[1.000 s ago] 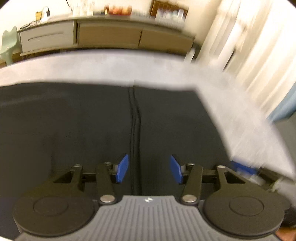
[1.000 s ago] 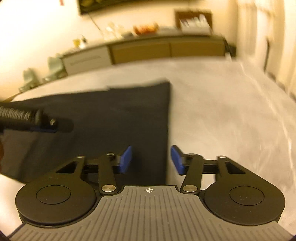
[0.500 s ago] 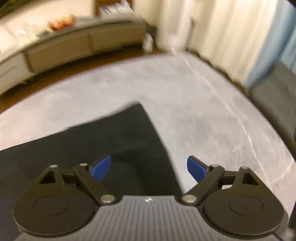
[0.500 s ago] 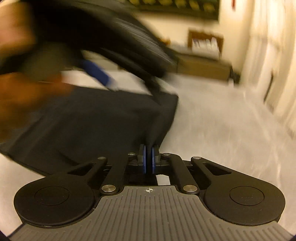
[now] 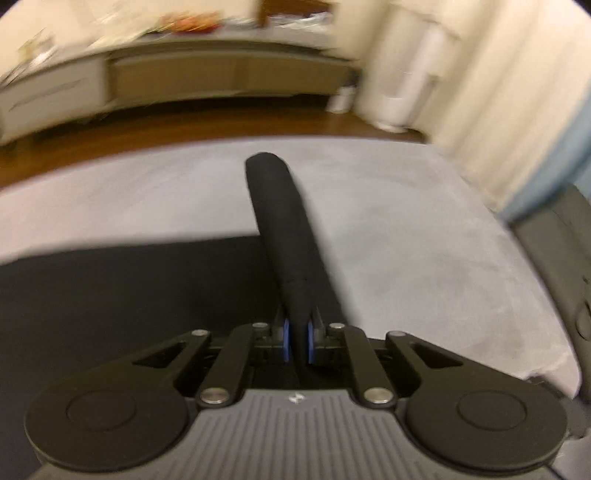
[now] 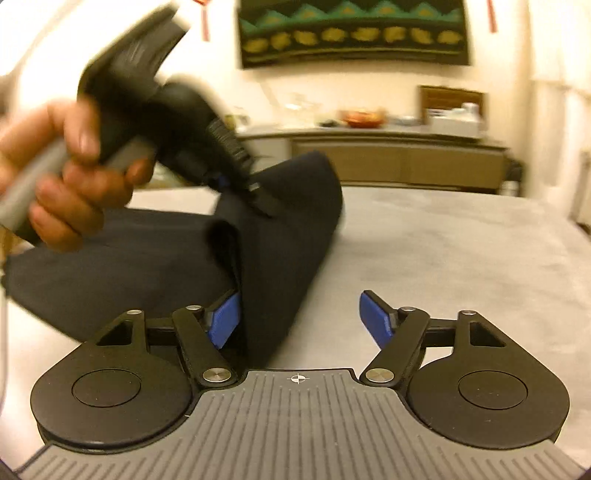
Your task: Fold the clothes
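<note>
A black garment [image 5: 110, 295] lies on a grey surface [image 5: 424, 240]. My left gripper [image 5: 297, 341] is shut on a fold of the black garment [image 5: 284, 236] and holds it raised off the surface. In the right wrist view the left gripper [image 6: 258, 195] pinches the lifted edge of the garment [image 6: 288, 236], with the person's hand around its handle. My right gripper [image 6: 301, 321] is open; the lifted cloth hangs against its left pad [image 6: 223, 321], and its right pad is clear of it.
A long low sideboard [image 5: 221, 74] stands against the far wall, also in the right wrist view [image 6: 406, 158]. Cream curtains [image 5: 480, 74] hang at the right. A dark grey seat [image 5: 554, 277] sits beyond the surface's right edge. A wall hanging [image 6: 354, 33] is above the sideboard.
My left gripper moved to the garment's right edge, closed on it and lifted it. My right gripper closed on the cloth half a second ago and has now opened.
</note>
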